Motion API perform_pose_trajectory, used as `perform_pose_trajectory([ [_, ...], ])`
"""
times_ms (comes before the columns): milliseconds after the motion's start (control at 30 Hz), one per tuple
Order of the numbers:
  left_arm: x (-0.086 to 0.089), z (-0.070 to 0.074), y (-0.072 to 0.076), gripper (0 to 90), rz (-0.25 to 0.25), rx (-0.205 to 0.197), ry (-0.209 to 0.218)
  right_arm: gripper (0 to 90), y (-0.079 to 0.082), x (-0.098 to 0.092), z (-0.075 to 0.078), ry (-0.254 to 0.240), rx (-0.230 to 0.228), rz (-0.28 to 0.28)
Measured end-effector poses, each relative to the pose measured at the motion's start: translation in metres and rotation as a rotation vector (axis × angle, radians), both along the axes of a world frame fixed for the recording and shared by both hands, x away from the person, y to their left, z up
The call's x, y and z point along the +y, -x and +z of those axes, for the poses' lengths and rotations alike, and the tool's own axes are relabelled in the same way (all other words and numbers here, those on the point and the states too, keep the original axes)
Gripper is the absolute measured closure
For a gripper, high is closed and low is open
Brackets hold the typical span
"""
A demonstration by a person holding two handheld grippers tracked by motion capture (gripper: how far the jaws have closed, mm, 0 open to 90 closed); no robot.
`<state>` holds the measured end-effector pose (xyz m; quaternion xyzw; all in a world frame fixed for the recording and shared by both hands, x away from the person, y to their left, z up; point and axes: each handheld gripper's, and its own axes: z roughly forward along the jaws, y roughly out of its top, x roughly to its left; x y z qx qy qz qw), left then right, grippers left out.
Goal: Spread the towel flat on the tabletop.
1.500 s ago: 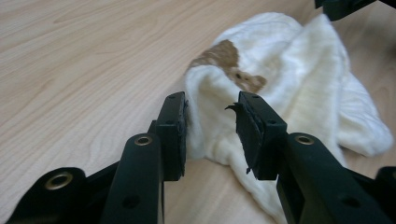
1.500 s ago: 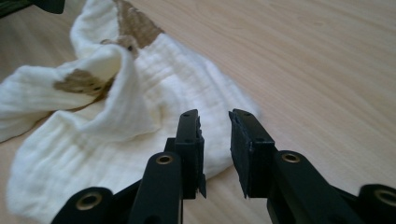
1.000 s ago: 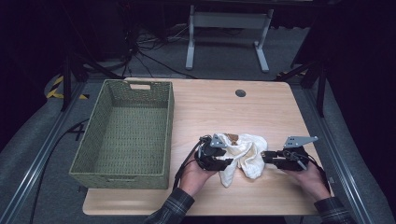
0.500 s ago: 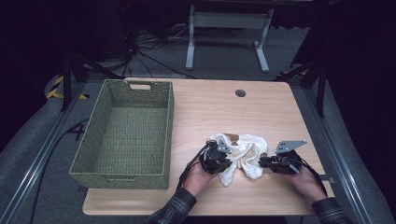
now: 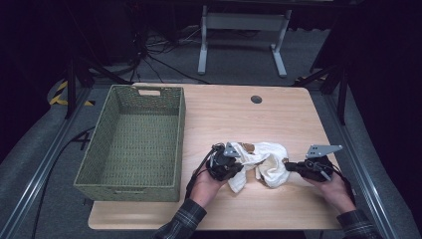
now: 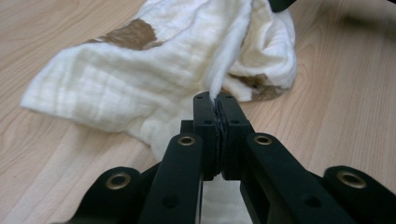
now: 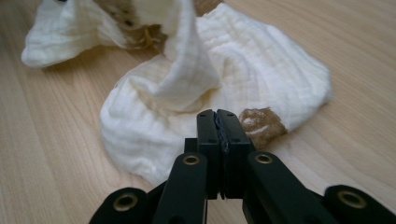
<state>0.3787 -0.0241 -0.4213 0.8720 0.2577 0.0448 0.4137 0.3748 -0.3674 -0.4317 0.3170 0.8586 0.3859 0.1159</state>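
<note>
A crumpled white cloth (image 5: 261,159) with brown patches lies on the wooden table (image 5: 234,117) near its front edge. My left gripper (image 5: 238,167) is at the cloth's left side, shut on a raised fold of it; in the left gripper view the fold (image 6: 224,70) rises out of the closed jaws. My right gripper (image 5: 288,166) is at the cloth's right edge. In the right gripper view its jaws are pressed together in front of the cloth (image 7: 261,79), near a brown patch (image 7: 261,122), and no fabric shows between them.
A green woven basket (image 5: 180,139) stands empty on the left half of the table. A dark round grommet (image 5: 256,99) sits at the back middle. Bare wood stretches behind the cloth. The table's right edge is just beyond my right hand.
My right gripper has moved left until its tips reach the cloth's right edge. The left gripper, still holding the cloth, has shifted slightly, and the cloth has bunched up between them.
</note>
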Motion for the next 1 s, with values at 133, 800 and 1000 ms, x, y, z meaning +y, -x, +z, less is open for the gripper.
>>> perform_pose_trajectory([
  [133,0.010,0.004,-0.004,88.0,0.039,-0.001,0.016,89.3,-0.004,-0.015,0.005,-0.003,-0.018,-0.044],
  [800,0.016,-0.022,-0.034,87.8,0.134,0.070,-0.035,77.9,-0.022,-0.031,0.008,0.004,-0.042,-0.111],
  [1000,0.015,-0.025,-0.034,87.7,0.131,0.076,-0.054,75.9,-0.006,0.000,0.013,-0.050,-0.039,0.002],
])
